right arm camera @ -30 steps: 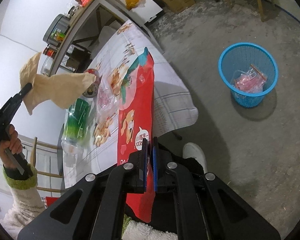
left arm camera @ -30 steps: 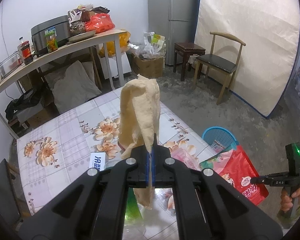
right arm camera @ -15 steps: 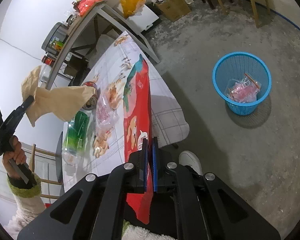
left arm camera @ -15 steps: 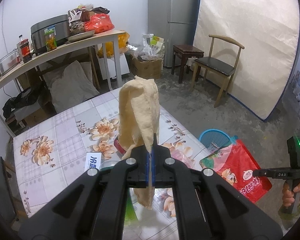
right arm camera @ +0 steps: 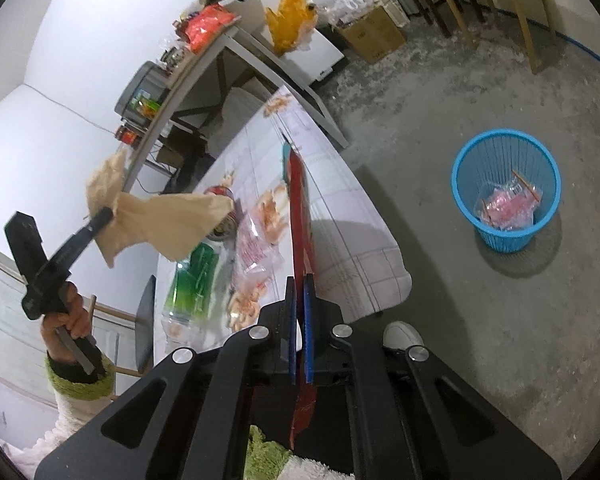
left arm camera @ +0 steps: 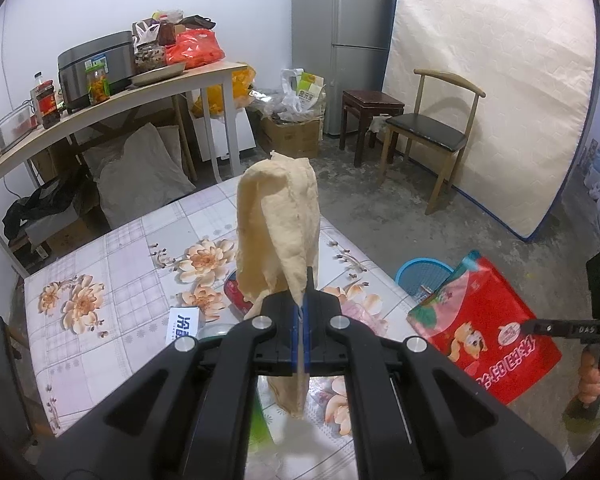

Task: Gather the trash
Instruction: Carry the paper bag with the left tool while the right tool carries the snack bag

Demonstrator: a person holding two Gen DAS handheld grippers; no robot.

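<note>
Here, left hand-held gripper clamped on beige paper, right hand-held gripper pinching red bag

A floral tablecloth covers the table. On it lie a green bottle, a red can and clear snack wrappers. A blue basket stands on the concrete floor.

Both grippers are matte black plastic with blue pads lining the fingers and silver screws on the arms. The person wears a fuzzy white sleeve with a green cuff and a white shoe.
</note>
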